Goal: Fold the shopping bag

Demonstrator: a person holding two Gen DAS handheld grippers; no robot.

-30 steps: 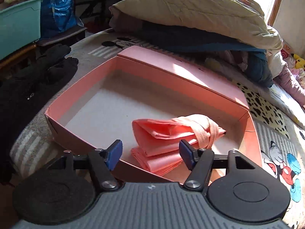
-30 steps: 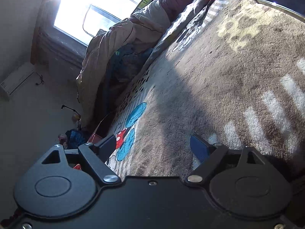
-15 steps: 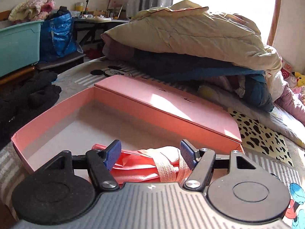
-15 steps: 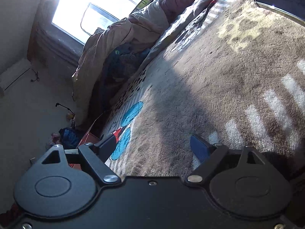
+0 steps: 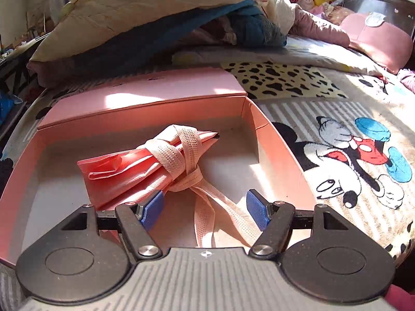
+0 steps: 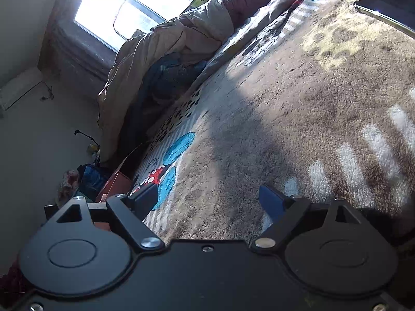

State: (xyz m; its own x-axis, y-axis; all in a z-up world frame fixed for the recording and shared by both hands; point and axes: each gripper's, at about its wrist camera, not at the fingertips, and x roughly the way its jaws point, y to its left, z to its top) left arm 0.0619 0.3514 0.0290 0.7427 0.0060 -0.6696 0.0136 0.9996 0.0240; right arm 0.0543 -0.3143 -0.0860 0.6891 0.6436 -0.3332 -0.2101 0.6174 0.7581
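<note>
Shopping bag (image 5: 145, 165) folded, strap-tied, lying in pink box (image 5: 275, 140); left tool (image 5: 205, 208) wide over straps, right tool (image 6: 207, 199) wide, empty.

Pink box (image 5: 275, 140): near wall hidden behind left gripper (image 5: 205, 208) body; left wall cut by frame edge. Strap tails (image 5: 207, 220) of folded bag (image 5: 145, 165) run under that gripper, ends unseen. Right wrist view: same box (image 6: 116, 181) only a sliver beside the gripper (image 6: 207, 199); dark flat object (image 6: 389, 5) cut at edge, unidentifiable.
</note>
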